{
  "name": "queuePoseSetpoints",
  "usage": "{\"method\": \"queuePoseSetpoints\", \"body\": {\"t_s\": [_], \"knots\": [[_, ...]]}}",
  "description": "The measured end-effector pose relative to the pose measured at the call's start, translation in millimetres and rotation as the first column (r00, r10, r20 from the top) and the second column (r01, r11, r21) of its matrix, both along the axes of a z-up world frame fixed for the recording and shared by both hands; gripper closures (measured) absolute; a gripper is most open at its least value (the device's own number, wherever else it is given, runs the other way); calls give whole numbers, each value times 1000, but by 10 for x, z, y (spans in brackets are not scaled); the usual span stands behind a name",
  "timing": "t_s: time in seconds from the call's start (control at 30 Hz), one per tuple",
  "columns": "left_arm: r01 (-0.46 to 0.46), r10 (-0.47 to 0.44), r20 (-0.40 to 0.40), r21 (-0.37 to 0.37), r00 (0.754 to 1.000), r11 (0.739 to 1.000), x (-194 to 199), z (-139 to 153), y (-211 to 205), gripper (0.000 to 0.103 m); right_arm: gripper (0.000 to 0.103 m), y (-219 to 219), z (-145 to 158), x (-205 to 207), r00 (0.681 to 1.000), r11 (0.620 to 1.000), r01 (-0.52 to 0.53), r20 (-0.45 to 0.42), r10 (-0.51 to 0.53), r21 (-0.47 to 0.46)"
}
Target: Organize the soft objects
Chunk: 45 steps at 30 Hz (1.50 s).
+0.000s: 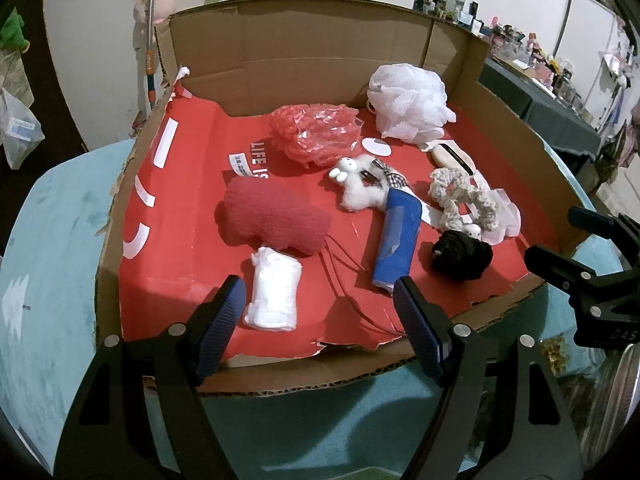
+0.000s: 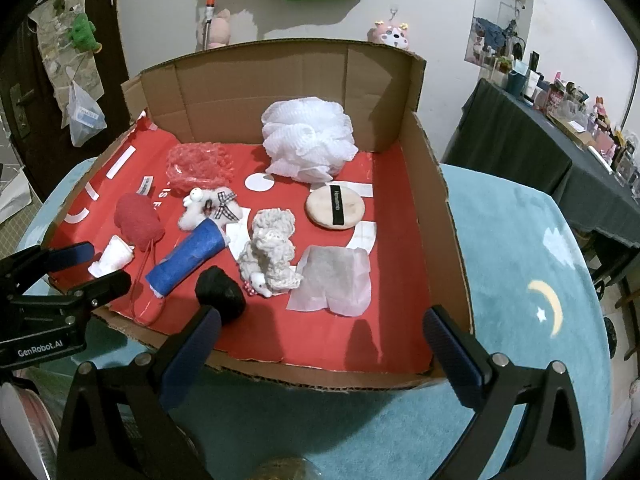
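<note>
Where cardboard box (image 2: pixel 436 216) lies open, white loofah (image 2: pixel 306 140) inside

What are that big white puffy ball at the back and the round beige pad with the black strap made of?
The white puffy ball looks like gathered plastic mesh netting, a bath pouf: fine see-through ruffles. The round beige pad looks like soft matte sponge or velour, probably a powder puff; its black strap seems to be smooth ribbon.
</note>
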<state>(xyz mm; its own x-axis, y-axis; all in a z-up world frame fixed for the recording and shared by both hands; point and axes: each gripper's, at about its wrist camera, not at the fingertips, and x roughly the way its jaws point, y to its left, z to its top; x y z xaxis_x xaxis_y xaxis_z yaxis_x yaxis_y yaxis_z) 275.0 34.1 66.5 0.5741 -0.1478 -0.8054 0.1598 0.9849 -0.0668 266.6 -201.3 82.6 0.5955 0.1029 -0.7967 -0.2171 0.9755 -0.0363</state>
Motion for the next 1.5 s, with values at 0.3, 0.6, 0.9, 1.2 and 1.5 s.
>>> {"method": "queuePoseSetpoints", "body": {"t_s": [0.3,0.6,0.9,1.2,1.5], "knots": [[-2,2,0,4,1000,1000,-5,-3,-7,28,0,-5,-1,2,1000,1000,0,0,0,2],[-2,2,-1,6,1000,1000,-1,-7,-11,28,0,-8,-3,4,1000,1000,1,0,-1,2],[1,-1,-1,7,1000,1000,1,-13,-13,28,0,15,-81,-14,1000,1000,-5,-5,5,-17],[0,0,-1,7,1000,1000,1,-17,-13,28,0,11,-107,-13,1000,1000,-6,-18,6,-4],[1,-1,-1,8,1000,1000,-3,-13,-12,28,0,10,-77,-26,1000,1000,-5,-8,5,-14]]}}
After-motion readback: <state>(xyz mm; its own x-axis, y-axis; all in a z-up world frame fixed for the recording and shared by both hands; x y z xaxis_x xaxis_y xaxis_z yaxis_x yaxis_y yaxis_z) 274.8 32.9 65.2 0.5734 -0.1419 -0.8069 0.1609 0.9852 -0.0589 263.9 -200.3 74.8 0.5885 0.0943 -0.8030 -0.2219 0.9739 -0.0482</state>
